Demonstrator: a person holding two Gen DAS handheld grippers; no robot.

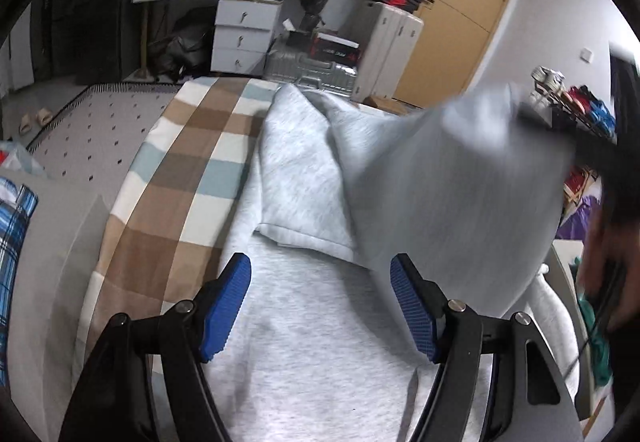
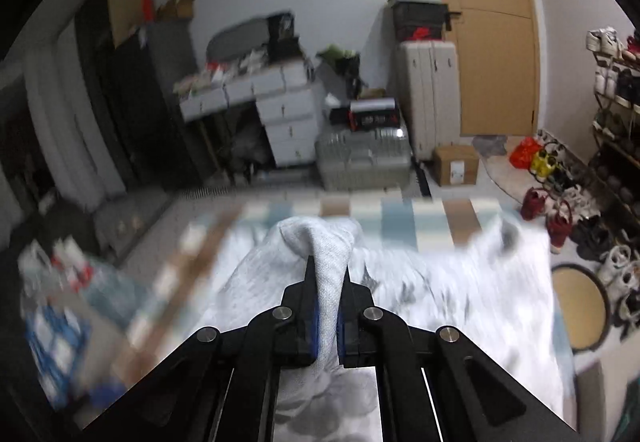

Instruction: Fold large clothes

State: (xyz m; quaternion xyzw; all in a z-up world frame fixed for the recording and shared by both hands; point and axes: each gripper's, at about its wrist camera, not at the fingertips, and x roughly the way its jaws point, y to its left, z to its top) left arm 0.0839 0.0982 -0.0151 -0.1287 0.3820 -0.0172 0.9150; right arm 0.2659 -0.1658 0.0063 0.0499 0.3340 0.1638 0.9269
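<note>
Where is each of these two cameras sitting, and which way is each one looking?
Left wrist: rides the open left gripper, looking down over a grey garment on a checked blanket; a blurred hand shows at right.
Right wrist: rides the right gripper, shut on a fold of the garment, facing the room.
Shared: garment, blanket, wooden door, white drawers, suitcase.

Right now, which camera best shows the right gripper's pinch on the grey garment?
The right wrist view: the right gripper is shut on a fold of the grey garment. The left wrist view shows only lifted, blurred cloth.
</note>
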